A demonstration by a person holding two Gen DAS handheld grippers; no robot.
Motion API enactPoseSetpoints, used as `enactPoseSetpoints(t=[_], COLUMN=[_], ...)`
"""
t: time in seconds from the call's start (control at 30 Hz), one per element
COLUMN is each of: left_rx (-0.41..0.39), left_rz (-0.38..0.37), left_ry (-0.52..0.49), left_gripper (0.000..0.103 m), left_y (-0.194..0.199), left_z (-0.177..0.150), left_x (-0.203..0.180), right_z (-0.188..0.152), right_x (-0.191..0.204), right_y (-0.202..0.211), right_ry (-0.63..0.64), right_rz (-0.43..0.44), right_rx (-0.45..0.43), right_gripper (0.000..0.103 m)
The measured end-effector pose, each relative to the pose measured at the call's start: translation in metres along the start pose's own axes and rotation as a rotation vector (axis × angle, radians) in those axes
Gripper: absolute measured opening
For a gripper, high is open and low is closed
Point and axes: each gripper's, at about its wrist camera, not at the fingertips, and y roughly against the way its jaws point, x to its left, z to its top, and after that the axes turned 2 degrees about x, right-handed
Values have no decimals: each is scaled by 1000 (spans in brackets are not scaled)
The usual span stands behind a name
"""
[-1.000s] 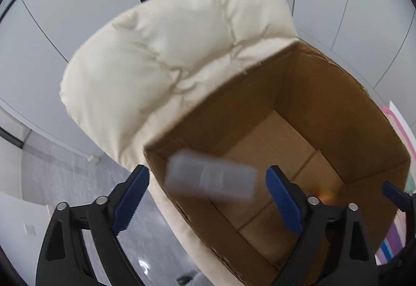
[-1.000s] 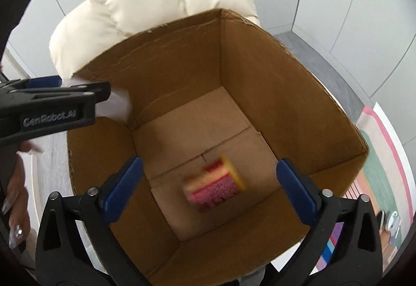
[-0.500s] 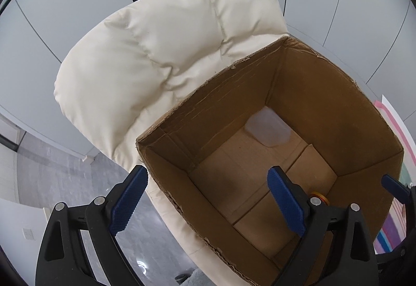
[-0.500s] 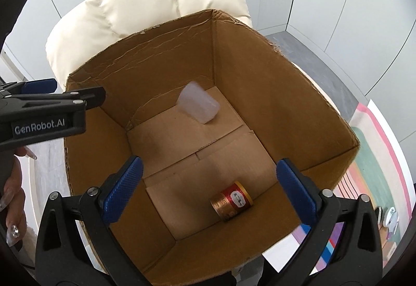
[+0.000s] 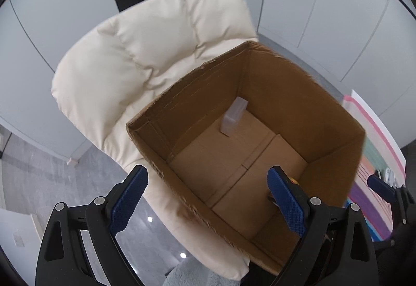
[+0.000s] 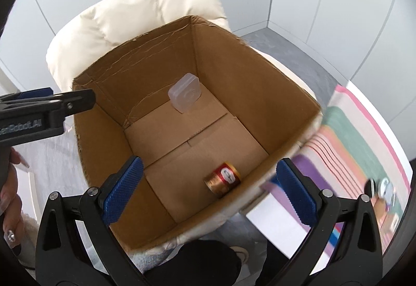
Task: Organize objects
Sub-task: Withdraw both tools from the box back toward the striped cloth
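Note:
An open cardboard box sits on a cream padded chair. Inside it, a clear plastic case leans against the far corner. A red and gold can lies on its side near the box's front wall; only an orange sliver of it shows in the left wrist view. My left gripper hangs open above the box's near left rim, nothing between its blue pads. My right gripper is open and empty above the near edge of the box.
A striped, many-coloured mat lies on the floor to the right, with small items on it. Grey tiled floor spreads on the left. A hand holds the left gripper's handle. Pale wall panels stand behind the chair.
The clear case fell from between the left gripper's fingers into the box and came to rest at its far corner. The can dropped and settled on the box floor. Both grippers rose and drew back.

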Motion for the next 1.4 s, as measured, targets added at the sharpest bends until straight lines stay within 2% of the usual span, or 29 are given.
enactPoseSetpoints(t=[0.07,0.17,0.33,0.73,1.03,1.4], left_rx=[-37,-46,1,-15,-123,-101], left_rz=[22,35,-22,-16,27,-18], left_ry=[-47,-95,-93,-158,-204,-256], left_gripper=[94,94,94,94,94,94], left_y=[14,25,28,52,66,56], left_z=[-11,-25,-50,-99,-107,-105], left_x=[-8,-13,-8,-27,-44,-77], right_z=[-8,-18,-38,-84,-98,-113], right_x=[-4,-9,-13,-13,-21,-59], right_y=[11,27,51,91,103,109], right_ry=[-26,-50,-72,-92,-115,-214], right_rz=[-2,-7,-26,-24,-23,-49], right_rx=[-7,-23,-43,-71,-90,-108], right_gripper=[103,103,103,103,103,103])
